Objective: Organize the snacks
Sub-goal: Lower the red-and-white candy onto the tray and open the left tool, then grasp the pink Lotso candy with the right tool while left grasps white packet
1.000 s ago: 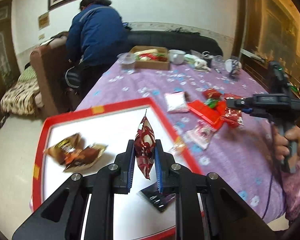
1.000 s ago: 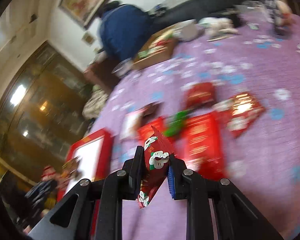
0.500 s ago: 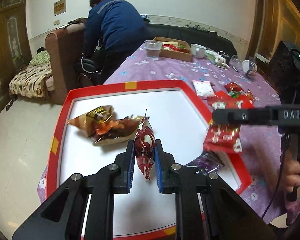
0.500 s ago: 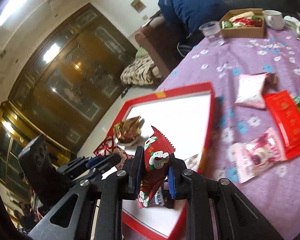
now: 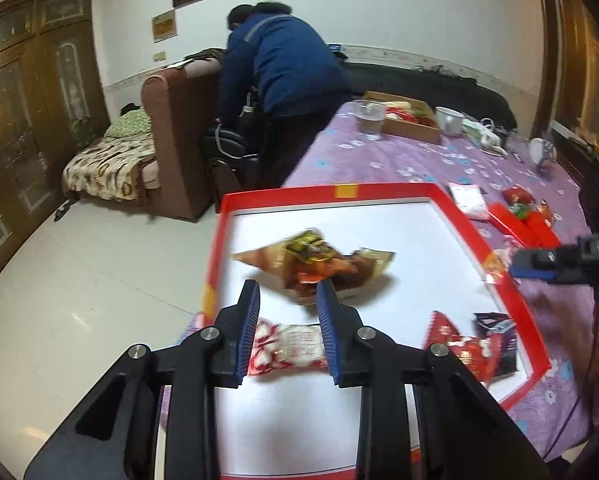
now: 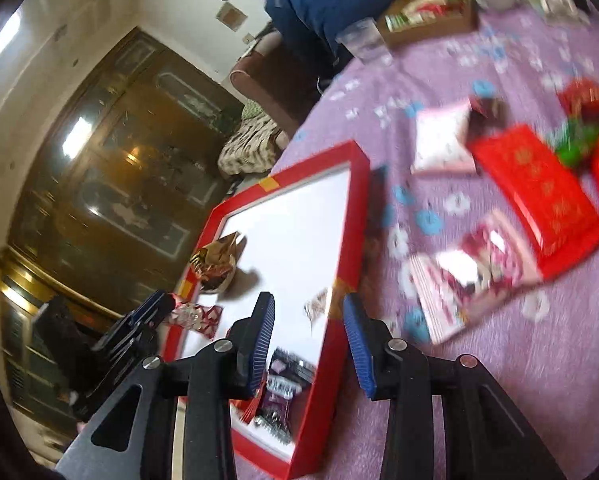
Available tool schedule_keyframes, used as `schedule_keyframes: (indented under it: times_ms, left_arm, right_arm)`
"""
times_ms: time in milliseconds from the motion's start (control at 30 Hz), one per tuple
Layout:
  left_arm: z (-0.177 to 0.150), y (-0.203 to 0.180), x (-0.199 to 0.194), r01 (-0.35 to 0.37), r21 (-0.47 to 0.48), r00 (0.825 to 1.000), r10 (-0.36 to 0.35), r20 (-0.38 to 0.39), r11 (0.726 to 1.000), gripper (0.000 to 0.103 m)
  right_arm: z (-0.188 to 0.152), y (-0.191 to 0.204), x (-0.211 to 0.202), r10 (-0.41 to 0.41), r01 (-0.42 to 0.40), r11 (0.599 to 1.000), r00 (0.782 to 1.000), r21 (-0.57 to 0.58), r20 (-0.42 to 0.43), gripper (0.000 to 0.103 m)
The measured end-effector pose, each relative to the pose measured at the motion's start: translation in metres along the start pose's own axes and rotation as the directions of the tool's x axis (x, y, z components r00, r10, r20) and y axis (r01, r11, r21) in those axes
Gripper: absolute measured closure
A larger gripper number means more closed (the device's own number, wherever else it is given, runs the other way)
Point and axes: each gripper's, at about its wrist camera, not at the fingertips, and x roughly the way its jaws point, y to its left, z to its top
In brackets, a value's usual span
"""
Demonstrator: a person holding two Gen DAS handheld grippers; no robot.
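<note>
A crinkly red-and-white snack packet (image 5: 287, 347) lies flat on the white floor of the shallow red-rimmed tray (image 5: 383, 191), its long axis running sideways across the left wrist view, directly under the gap of the left claw (image 5: 287, 302). That claw's blue ribbed pads have just been opening; they stand apart and press on nothing. Just beyond it a heap of glossy brown-and-gold foil wrappers (image 5: 319, 262) sits mid-tray, their print too blurred to read. Toward the tray's right corner a red foil packet with white figures and a zigzag edge (image 5: 457, 346) lies flat, touching a dark purple shiny packet (image 5: 497, 338).

The right claw (image 6: 309, 326) hangs over the tray's red right rim; its jaws have likewise just been opening, and nothing is between them. In the left wrist view it reaches in from the right, and white letters reading "DAS" show on its black body.

The tray rests on the worktop (image 5: 411, 160), which is covered with a purple cloth printed with blue and white flowers. Flat red glossy packs (image 6: 535, 192), a pale pink pillow packet (image 6: 443, 144) and a pink-and-white packet (image 6: 471, 272) lie loose on the cloth right of the tray. At the far end stand a clear glass (image 5: 369, 120), a brown cardboard box of snacks (image 5: 409, 120) and a white cup (image 5: 451, 120). A person in a blue jacket (image 5: 283, 68) bends over a brown armchair (image 5: 175, 136).
</note>
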Motion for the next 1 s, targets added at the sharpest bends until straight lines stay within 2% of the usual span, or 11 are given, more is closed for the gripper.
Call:
schedule_keyframes:
  times_ms: [167,233,267,300,367,533,700,800,900,1000]
  left_arm:
    - [0.001,0.014,-0.001,-0.031,-0.013,1.0,0.031,0.003,0.999,0.076]
    - [0.003,0.024,-0.004,-0.063,-0.017,0.998,0.063,0.018,0.998,0.076]
    - [0.004,0.029,-0.006,-0.074,-0.026,0.997,0.074,0.022,0.997,0.073]
    - [0.004,0.035,-0.007,-0.083,-0.041,0.996,0.084,0.026,0.996,0.064]
    - [0.005,0.046,-0.011,-0.099,-0.078,0.994,0.102,0.038,0.992,0.054]
    - [0.004,0.053,-0.007,-0.09,-0.105,0.995,0.094,0.027,0.99,0.053]
    - [0.003,0.04,0.0,-0.062,-0.085,0.998,0.064,0.015,0.994,0.053]
    - [0.003,0.032,-0.004,-0.039,-0.064,0.999,0.041,0.023,0.997,0.053]
    - [0.006,0.024,-0.005,-0.014,-0.047,1.0,0.015,0.027,0.999,0.053]
    - [0.01,0.016,-0.001,0.042,-0.052,0.999,-0.042,0.017,0.998,0.051]
  right_arm:
    - [-0.014,-0.006,0.01,0.066,-0.063,0.997,0.995,0.044,-0.079,0.064]
    - [-0.017,-0.004,0.01,0.073,-0.069,0.997,0.993,0.04,-0.09,0.058]
    - [-0.019,-0.002,0.011,0.075,-0.072,0.997,0.992,0.035,-0.099,0.054]
    - [-0.02,-0.001,0.011,0.071,-0.069,0.997,0.992,0.031,-0.1,0.053]
    - [-0.023,0.003,0.014,0.059,-0.057,0.998,0.994,0.016,-0.097,0.05]
    - [-0.032,0.019,0.022,0.072,-0.076,0.997,0.99,-0.033,-0.125,0.047]
    - [-0.05,0.048,0.037,0.107,-0.138,0.981,0.97,-0.136,-0.218,0.047]
    - [-0.043,0.046,0.023,0.064,-0.094,0.977,0.985,-0.189,-0.16,0.047]
    - [-0.023,0.024,-0.012,0.009,-0.014,0.987,0.999,-0.161,-0.033,0.047]
    - [-0.002,-0.014,-0.054,-0.102,0.11,0.991,0.989,-0.078,0.104,0.047]
